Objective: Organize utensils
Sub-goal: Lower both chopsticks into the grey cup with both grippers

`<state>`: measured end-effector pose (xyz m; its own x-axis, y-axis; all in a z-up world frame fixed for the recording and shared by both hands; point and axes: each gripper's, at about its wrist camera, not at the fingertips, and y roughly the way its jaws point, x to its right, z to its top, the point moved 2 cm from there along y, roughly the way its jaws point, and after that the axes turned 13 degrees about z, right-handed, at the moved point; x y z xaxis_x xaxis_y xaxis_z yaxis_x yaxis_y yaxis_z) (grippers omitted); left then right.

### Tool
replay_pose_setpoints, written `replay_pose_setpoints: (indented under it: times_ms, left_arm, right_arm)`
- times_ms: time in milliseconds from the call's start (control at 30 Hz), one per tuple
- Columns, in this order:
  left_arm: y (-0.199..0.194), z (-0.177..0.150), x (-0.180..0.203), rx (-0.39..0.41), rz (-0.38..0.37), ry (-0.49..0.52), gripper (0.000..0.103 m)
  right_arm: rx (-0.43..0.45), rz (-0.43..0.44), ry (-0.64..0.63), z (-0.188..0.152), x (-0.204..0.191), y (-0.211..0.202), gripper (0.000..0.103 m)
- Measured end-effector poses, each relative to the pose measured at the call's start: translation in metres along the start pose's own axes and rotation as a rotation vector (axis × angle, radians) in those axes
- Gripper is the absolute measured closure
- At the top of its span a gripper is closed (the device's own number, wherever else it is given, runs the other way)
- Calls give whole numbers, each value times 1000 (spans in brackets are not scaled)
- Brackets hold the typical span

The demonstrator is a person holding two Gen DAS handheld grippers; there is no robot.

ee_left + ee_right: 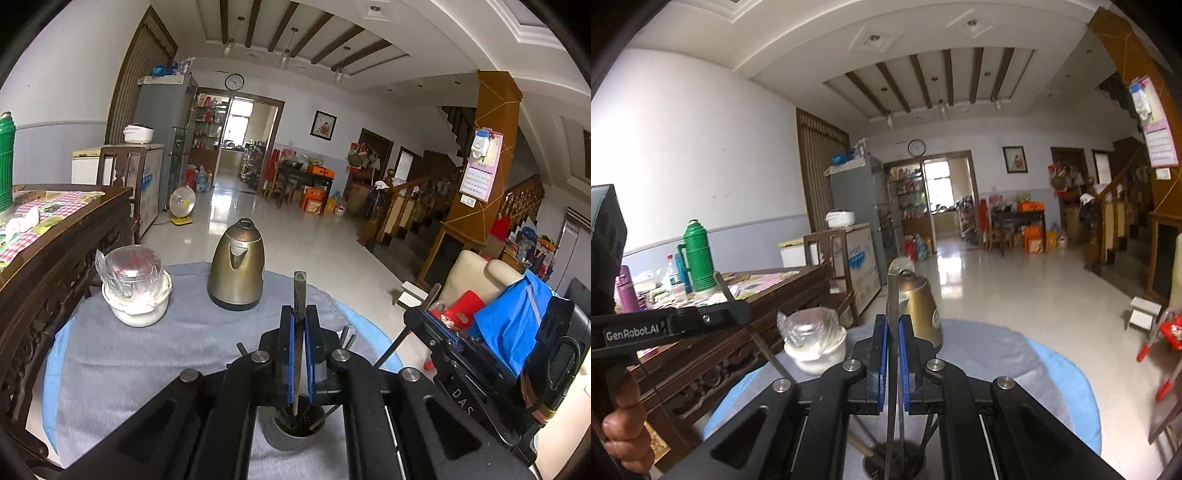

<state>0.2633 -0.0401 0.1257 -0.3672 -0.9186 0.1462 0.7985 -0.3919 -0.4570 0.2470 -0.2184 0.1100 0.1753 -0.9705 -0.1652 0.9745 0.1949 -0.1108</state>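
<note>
My left gripper [298, 310] is shut on a flat metal utensil handle [300, 290] that stands upright, its lower end reaching down into a grey utensil cup [280, 437] on the round table. My right gripper [893, 319] is shut on another flat metal utensil [893, 295], held upright above the same cup [916, 461], which holds several other utensils. In the left wrist view the right gripper [424, 314] appears at the right, with its thin utensil [393, 347] slanting down. In the right wrist view the left gripper [738, 315] shows at the left with its utensil [764, 350].
A bronze kettle [236, 273] and a white pot under a plastic-wrapped glass lid [136, 291] stand on the grey cloth [129, 362] over the round table. A carved wooden table [55, 240] with a green thermos [698, 258] is on the left. A hand [624, 428] grips the left tool.
</note>
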Motion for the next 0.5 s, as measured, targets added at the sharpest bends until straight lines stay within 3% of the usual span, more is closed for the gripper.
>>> replay_pose_setpoints:
  times_ms: [500]
  left_arm:
    - [42, -37, 12, -98, 24, 16, 98]
  right_arm:
    - [-75, -32, 39, -33, 14, 17, 97]
